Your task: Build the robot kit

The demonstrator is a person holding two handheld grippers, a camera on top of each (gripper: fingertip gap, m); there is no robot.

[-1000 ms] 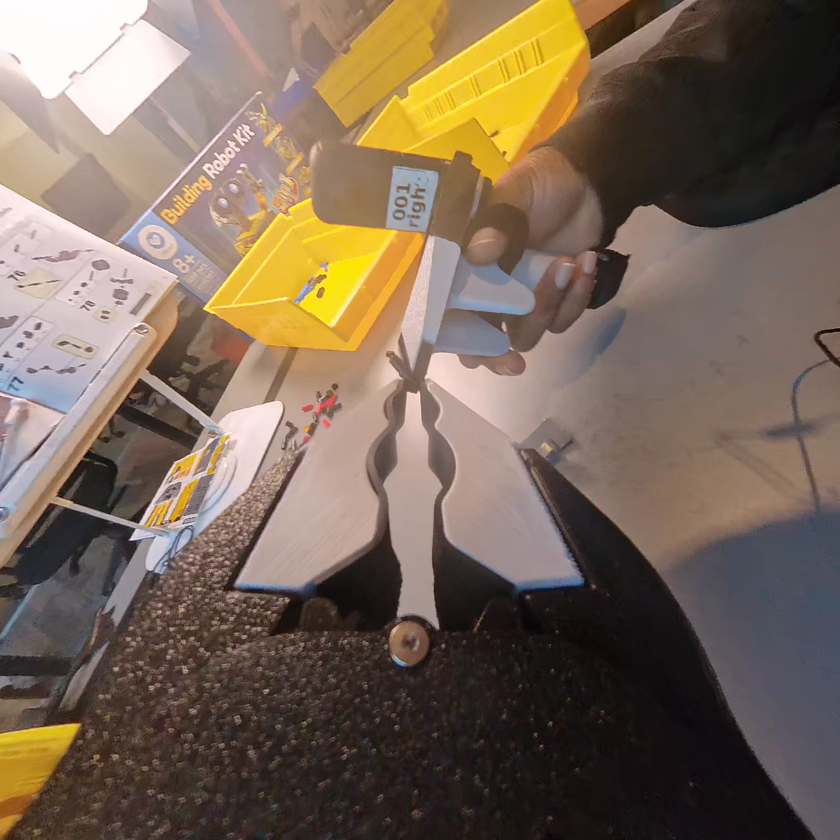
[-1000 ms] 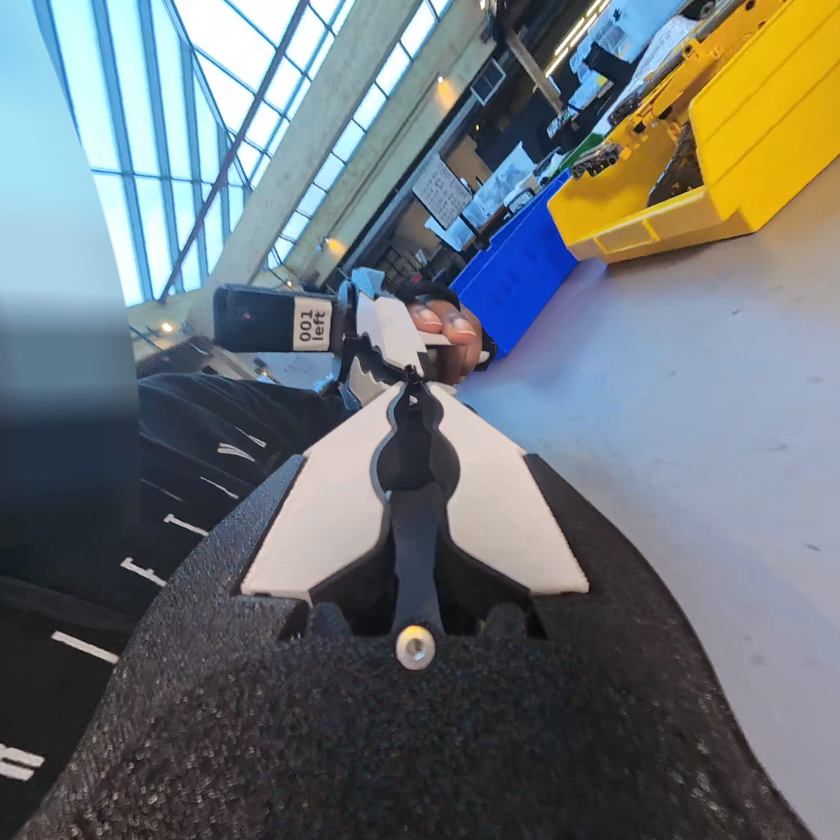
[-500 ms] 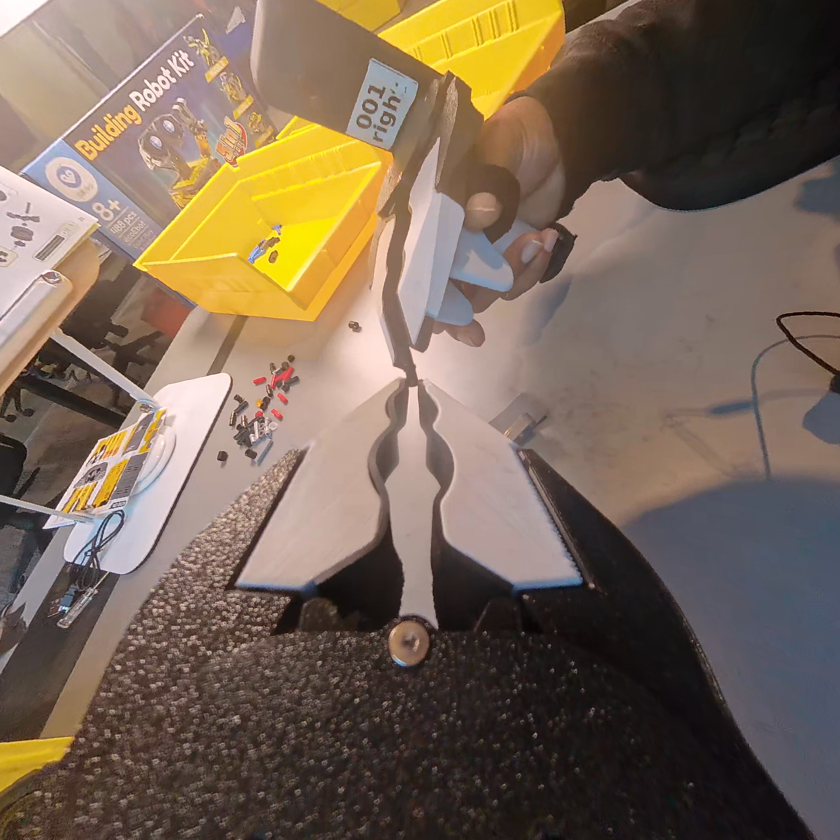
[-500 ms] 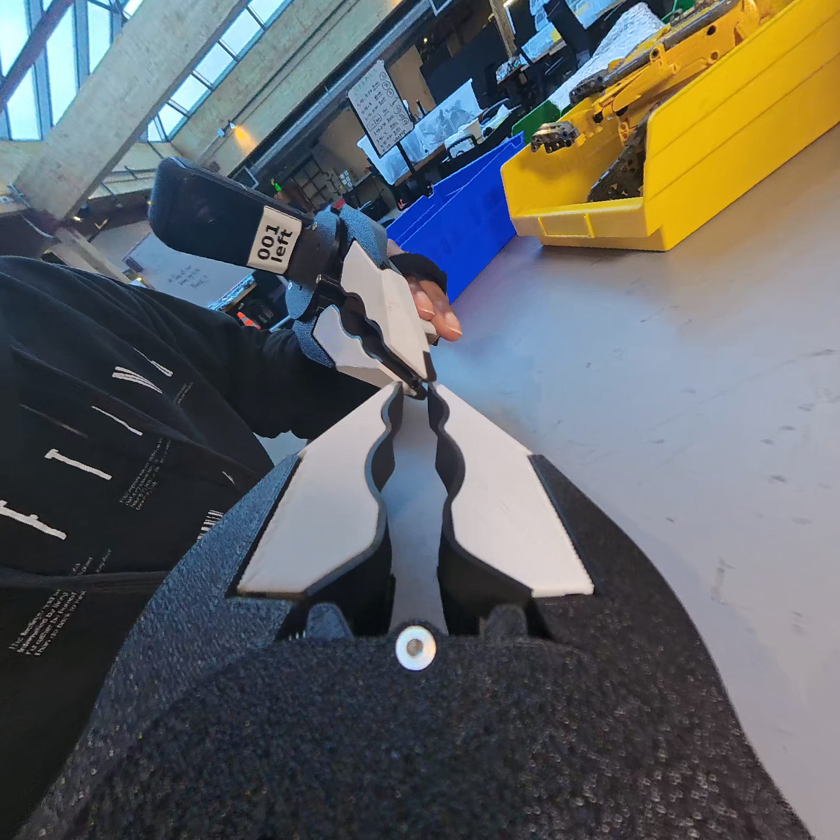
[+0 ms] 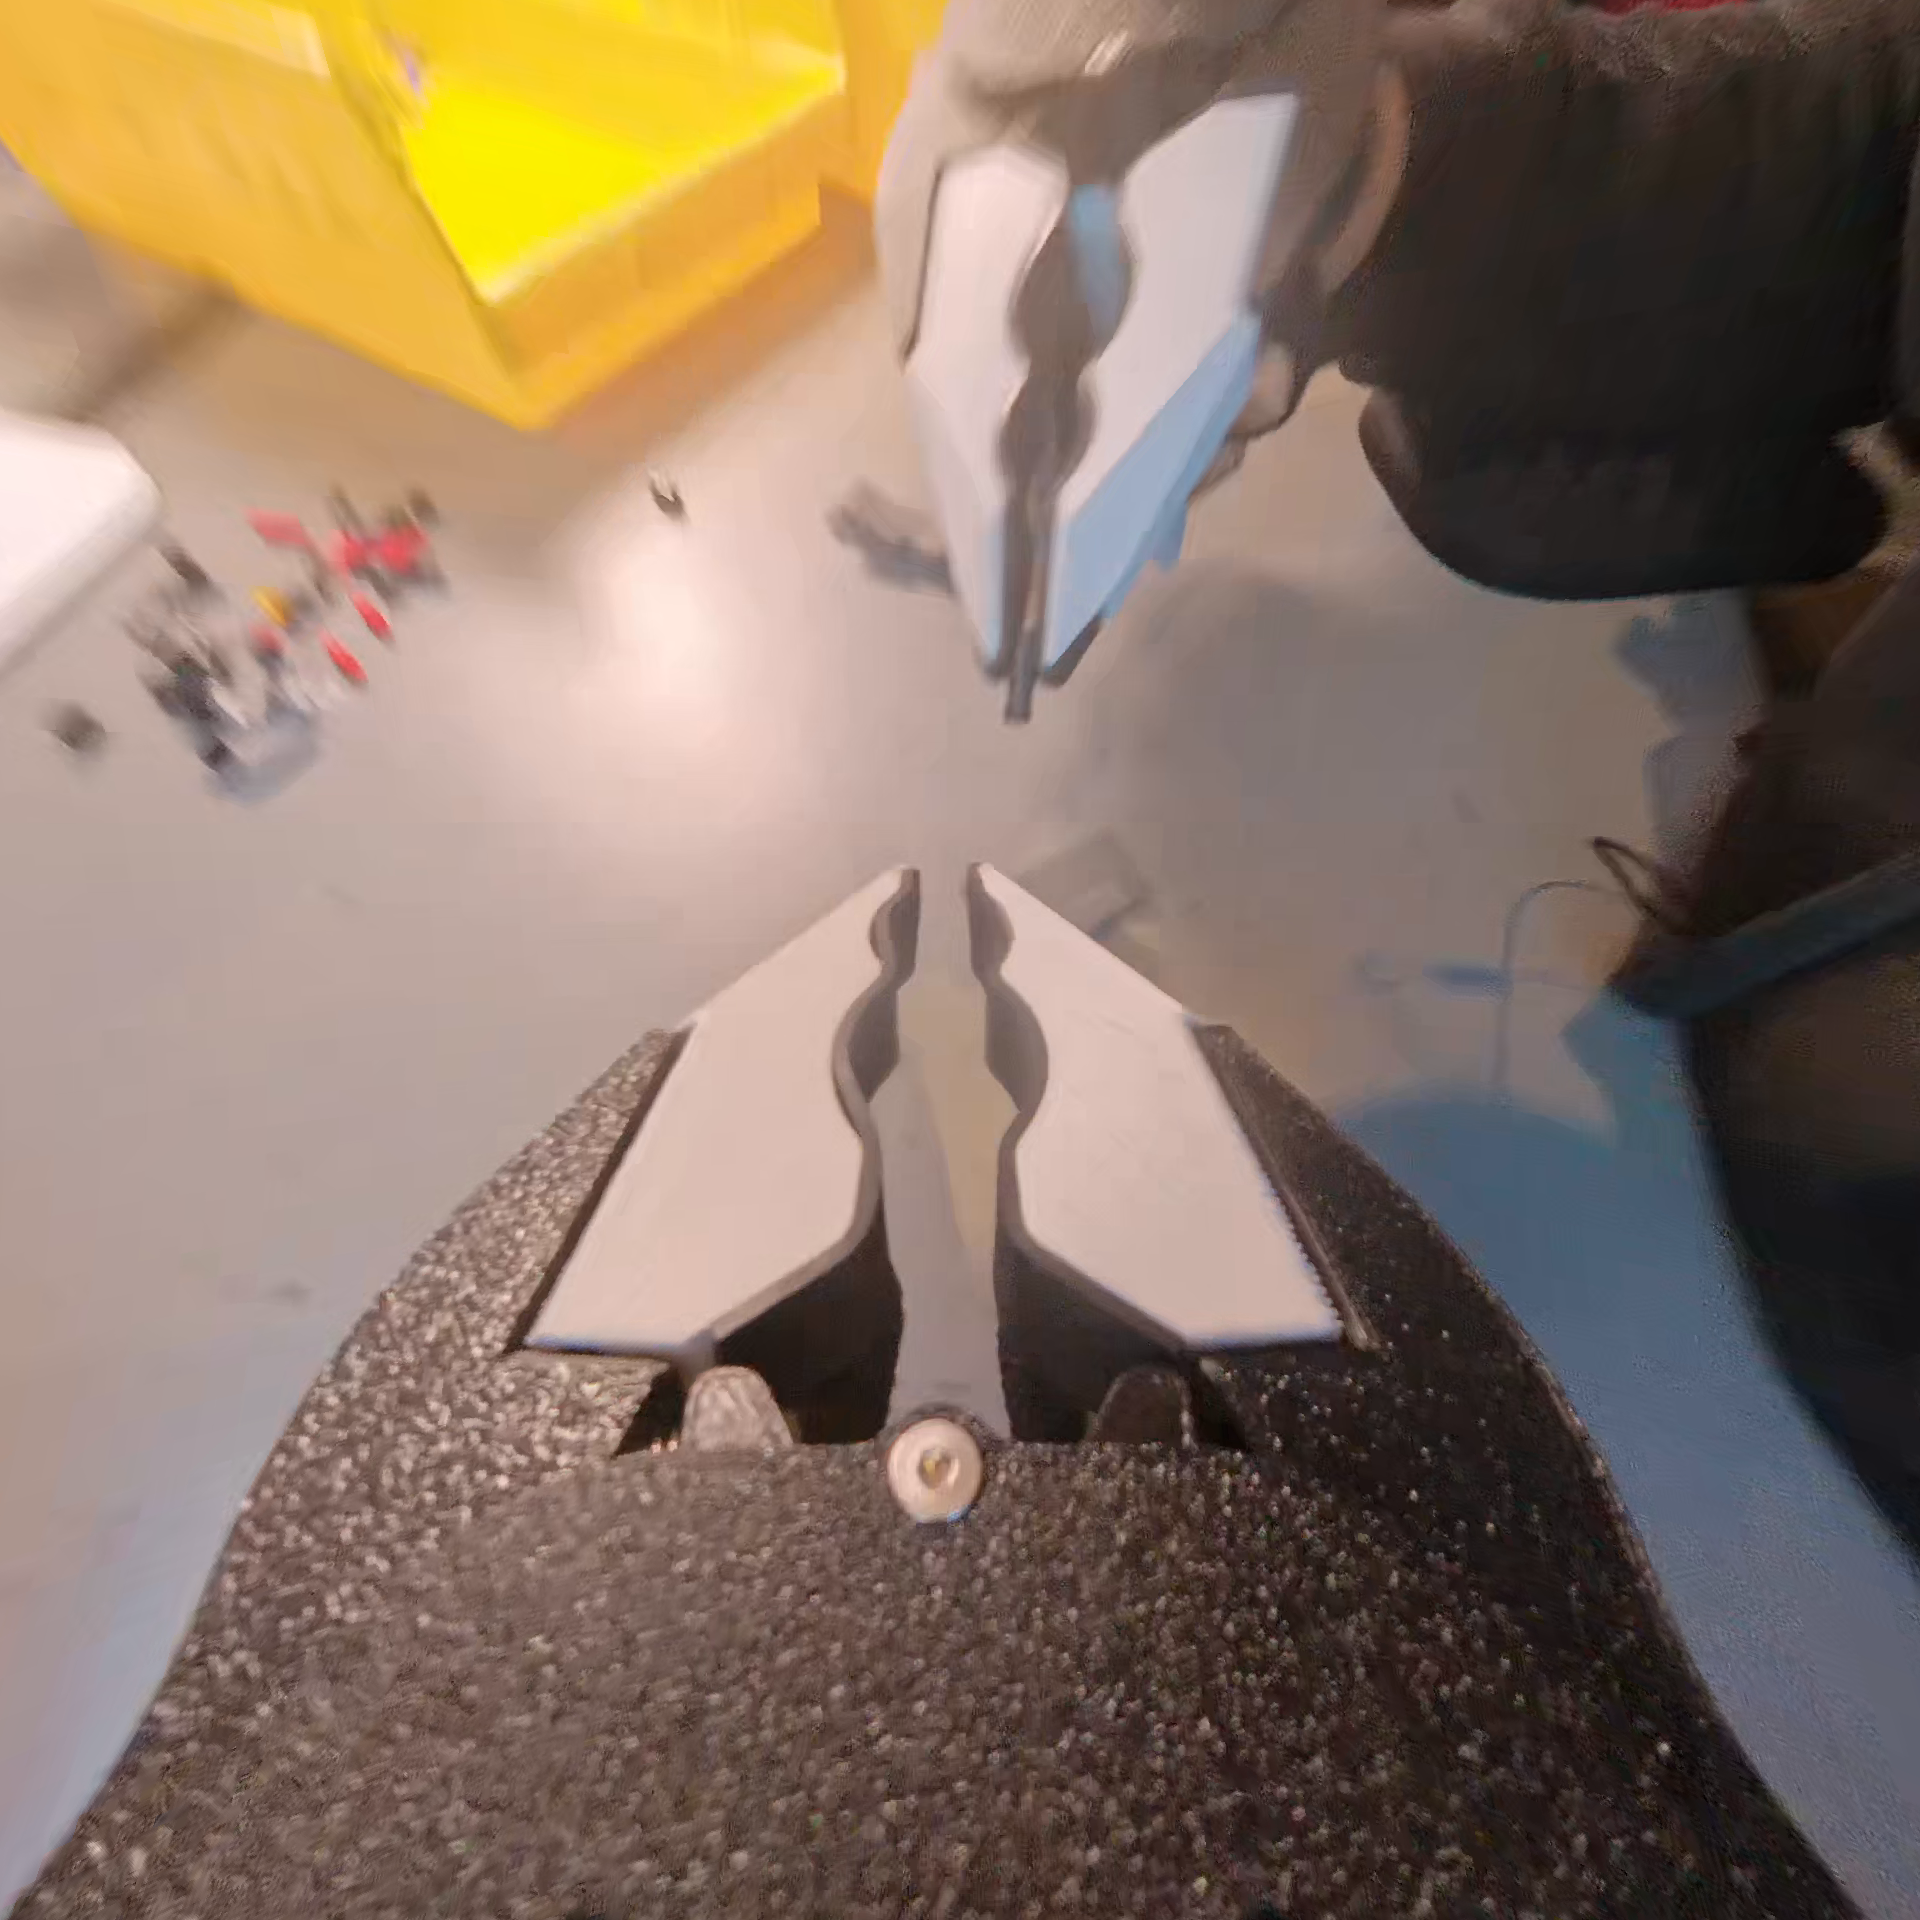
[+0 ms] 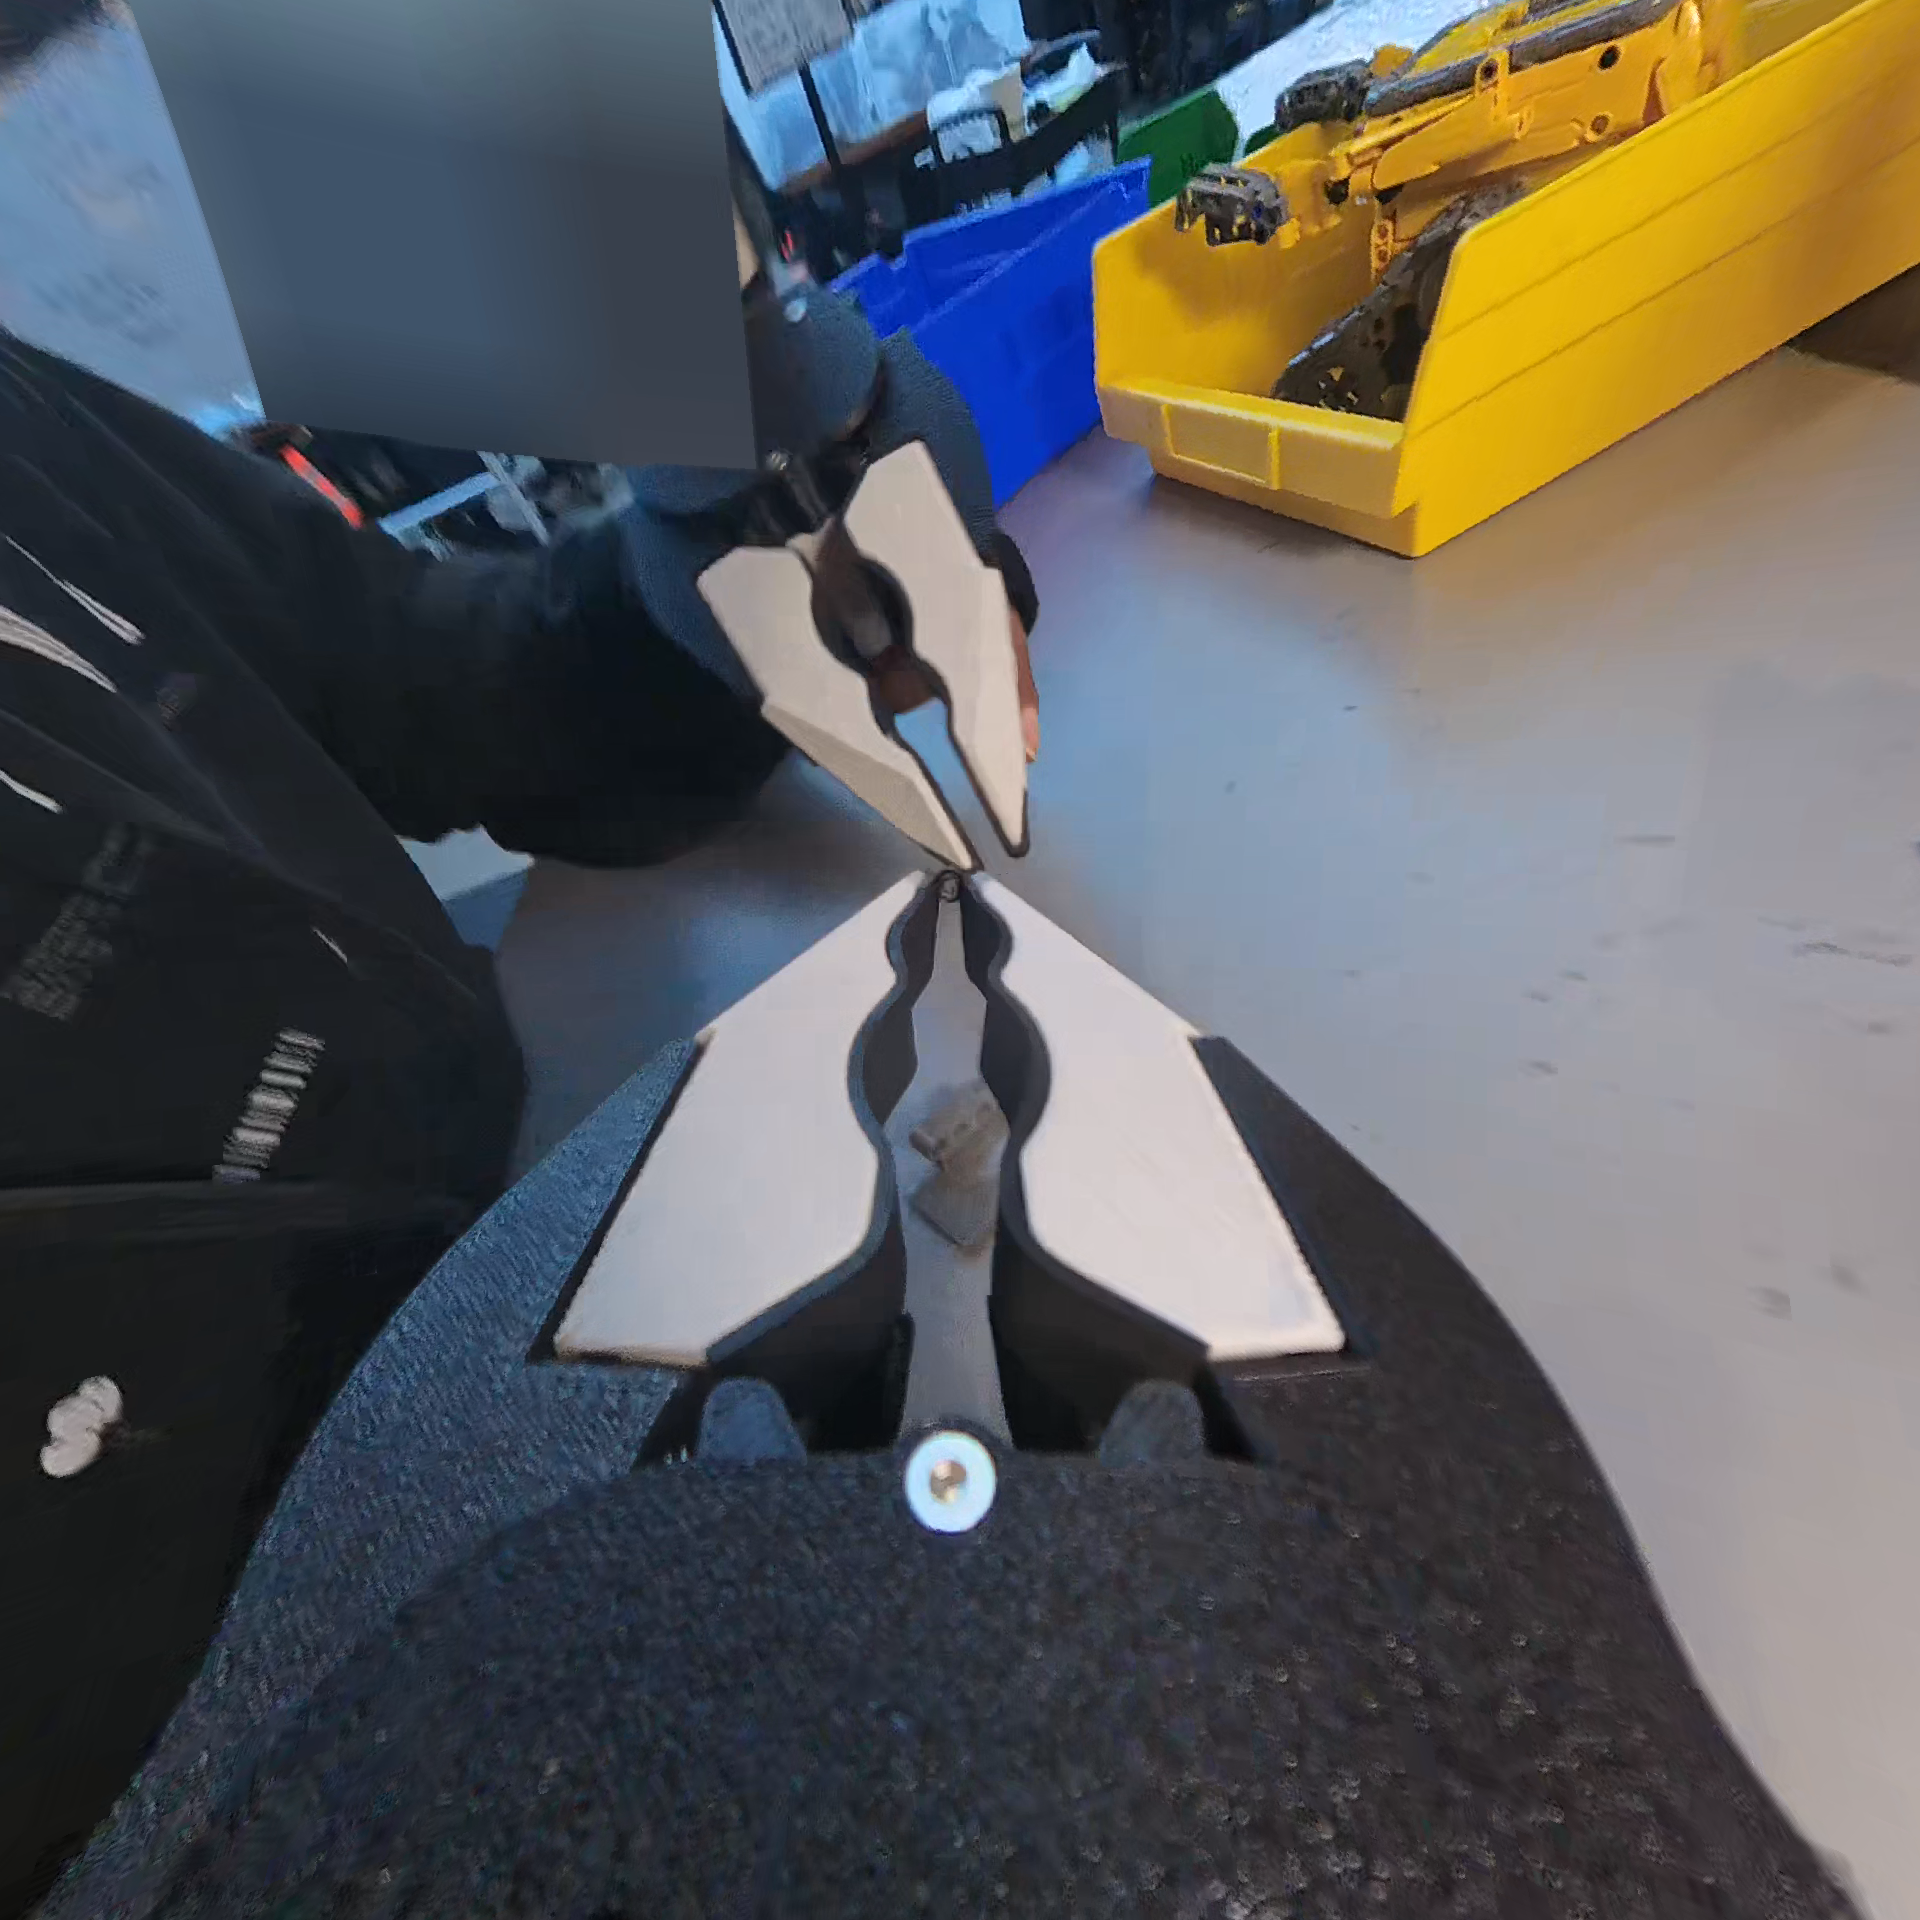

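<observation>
Separated now, our left gripper (image 5: 943, 878) gapes slightly, empty; our right gripper (image 6: 948, 883) pinches a tiny dark pin (image 5: 1020, 691): light, stiff, slippery we judge, best held mid-shaft.

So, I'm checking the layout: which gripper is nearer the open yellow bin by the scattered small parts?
Right, probably. The right gripper reaches from the far side, just beside the yellow bin; the left gripper sits farther back from it.
</observation>
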